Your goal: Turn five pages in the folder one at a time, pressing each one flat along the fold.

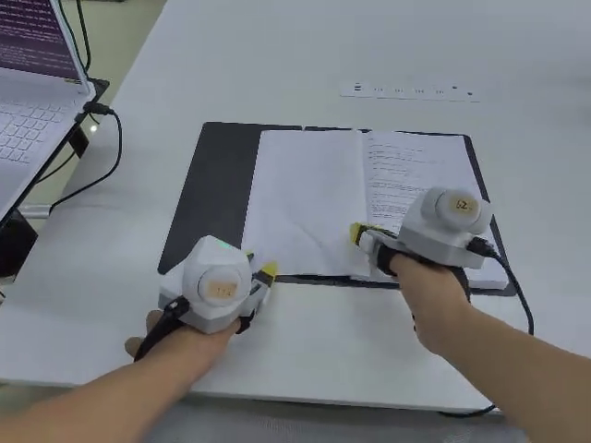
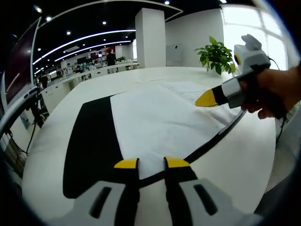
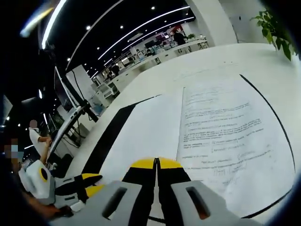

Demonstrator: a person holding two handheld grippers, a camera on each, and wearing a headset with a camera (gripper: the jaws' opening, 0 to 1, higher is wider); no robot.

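One open folder (image 1: pixel 217 194), two claws: left claw (image 2: pixel 151 163) slightly spread, right claw (image 3: pixel 156 162) pressed together.

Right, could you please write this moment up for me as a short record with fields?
Surface: white table
Work item: folder lying open and flat, black cover showing on the left
Left leaf: blank page
Right leaf: printed page
Left hand: left gripper at the near edge of the blank page, jaws a little apart
Right hand: right gripper at the near end of the fold, jaws shut
Nearby: laptop open at the table's left edge
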